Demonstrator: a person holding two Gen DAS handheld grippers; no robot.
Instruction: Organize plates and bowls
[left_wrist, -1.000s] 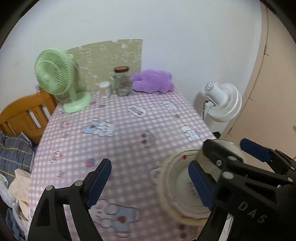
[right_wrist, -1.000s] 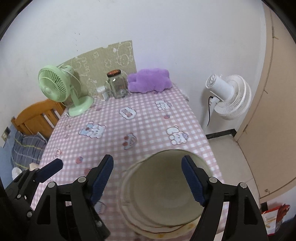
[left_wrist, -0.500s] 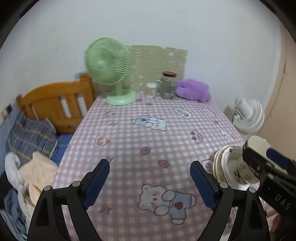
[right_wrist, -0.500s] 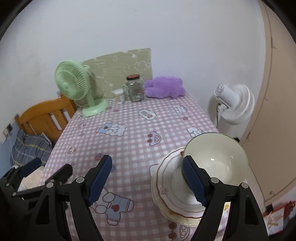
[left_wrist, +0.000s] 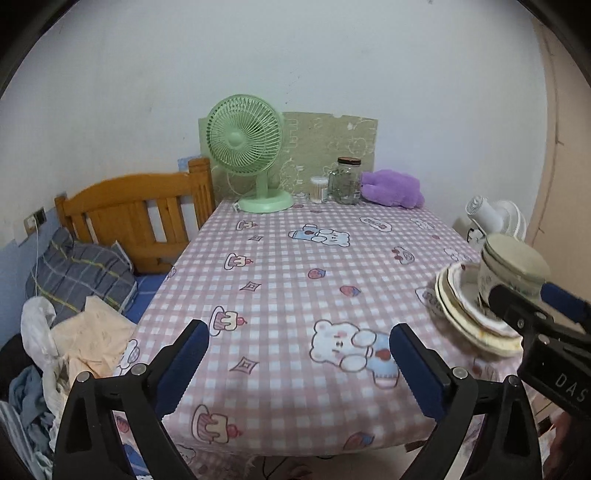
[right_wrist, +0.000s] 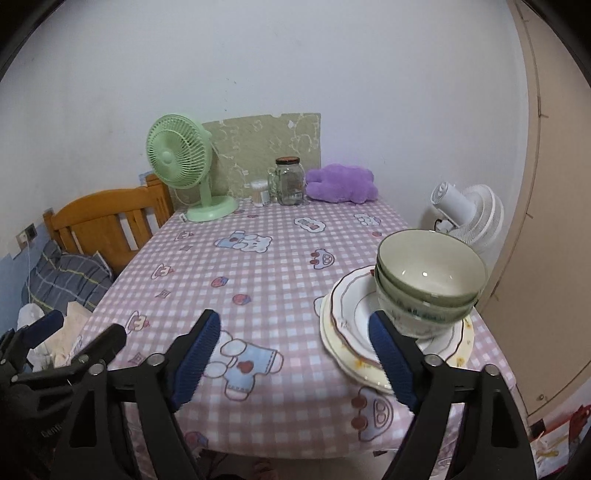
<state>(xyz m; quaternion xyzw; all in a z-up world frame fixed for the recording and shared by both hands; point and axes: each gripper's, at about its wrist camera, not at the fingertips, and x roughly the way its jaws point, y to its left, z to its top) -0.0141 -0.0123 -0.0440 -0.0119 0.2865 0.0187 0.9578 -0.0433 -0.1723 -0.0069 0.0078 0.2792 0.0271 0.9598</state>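
A stack of pale green bowls (right_wrist: 430, 284) stands on a stack of white plates (right_wrist: 351, 317) near the table's front right corner. The stack also shows in the left wrist view, bowls (left_wrist: 511, 269) on plates (left_wrist: 461, 310). My right gripper (right_wrist: 295, 354) is open and empty, low in front of the table, its right finger just in front of the plates. My left gripper (left_wrist: 299, 363) is open and empty over the table's front edge, left of the stack. The right gripper's black body (left_wrist: 543, 332) shows in the left wrist view.
The table has a pink checked cloth (right_wrist: 258, 266). At its far end stand a green fan (right_wrist: 184, 166), a glass jar (right_wrist: 290, 181), a small white container (right_wrist: 260, 192) and a purple plush (right_wrist: 341, 182). A wooden bed (left_wrist: 136, 218) with clothes is left; a white floor fan (right_wrist: 469, 214) is right.
Both grippers have pulled back from the dishes toward the table's front edge. The right gripper, first around the bowls, now stands clear of them. The bowls stay stacked on the plates.
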